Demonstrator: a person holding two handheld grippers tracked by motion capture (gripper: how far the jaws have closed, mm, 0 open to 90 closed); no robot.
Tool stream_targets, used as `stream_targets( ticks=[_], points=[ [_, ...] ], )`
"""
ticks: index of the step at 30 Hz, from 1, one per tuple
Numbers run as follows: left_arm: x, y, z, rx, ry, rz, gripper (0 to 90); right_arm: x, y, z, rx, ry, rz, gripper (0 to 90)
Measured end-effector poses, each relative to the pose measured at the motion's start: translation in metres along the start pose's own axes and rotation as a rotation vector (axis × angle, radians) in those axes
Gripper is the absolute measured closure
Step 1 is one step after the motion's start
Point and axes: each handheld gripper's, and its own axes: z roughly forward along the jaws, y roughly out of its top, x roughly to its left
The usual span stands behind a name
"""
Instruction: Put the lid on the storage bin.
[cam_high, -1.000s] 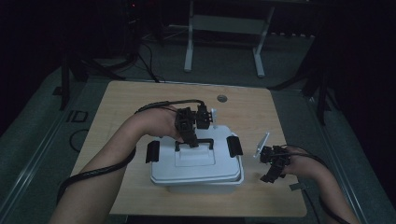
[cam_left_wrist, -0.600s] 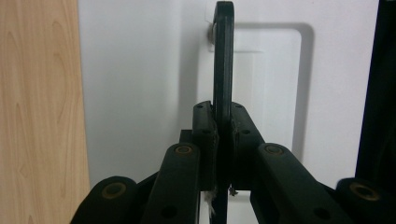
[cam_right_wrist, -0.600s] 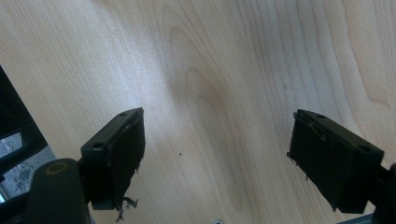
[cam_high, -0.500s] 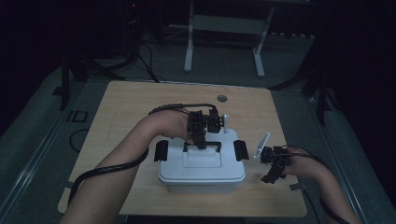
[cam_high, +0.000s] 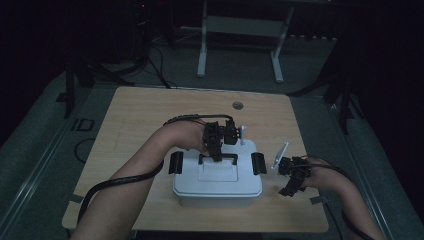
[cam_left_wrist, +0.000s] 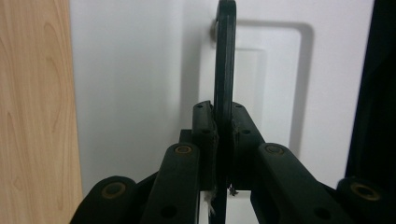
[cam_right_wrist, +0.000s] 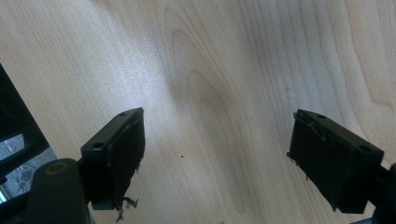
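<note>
Left hand-held gripper (cam_high: 218, 150) pinching the black carry handle (cam_left_wrist: 225, 70) of the white box (cam_high: 217, 182), jaws pressed flat against both faces of the thin bar. Box sitting near the 6 o'clock edge of the bench (cam_high: 145, 115), slightly right of centre, with black latches (cam_high: 176, 163) at its 9 and 3 o'clock ends. Right hand-held gripper (cam_high: 291, 176) spread wide, holding nothing, hovering over bare wood at about 3 o'clock from the box, well apart from it.

Likely trouble: grip only on a narrow bar, so a quick lift or drag could let the handle slip or pivot between the pads, tipping the box. Cannot tell whether the latches are fastened; if loose, lifting by the handle may raise only the lid. Little margin toward the near edge, so a pull toward 6 o'clock risks sliding the box off. A slim white object (cam_high: 280, 156) close by at 3 o'clock could be knocked.
</note>
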Motion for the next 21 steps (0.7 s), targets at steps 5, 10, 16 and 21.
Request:
stream_targets(
  ticks=[5, 10, 16, 21],
  points=[
    [0.006, -0.006, 0.002, -0.004, 0.039, -0.041, 67.5, 0.0, -0.001, -0.001, 0.002, -0.003, 0.001, 18.1],
    [0.01, -0.018, 0.001, -0.03, 0.056, -0.101, 37.4, 0.0, -0.002, -0.001, 0.002, -0.004, 0.0, 18.1],
    [0.013, -0.035, -0.003, -0.065, 0.071, -0.156, 17.9, 0.0, -0.001, 0.0, 0.005, -0.003, 0.002, 18.1],
    [0.012, -0.051, -0.004, -0.113, 0.066, -0.17, 15.8, 0.0, 0.001, -0.001, -0.003, -0.006, 0.002, 18.1]
  ],
)
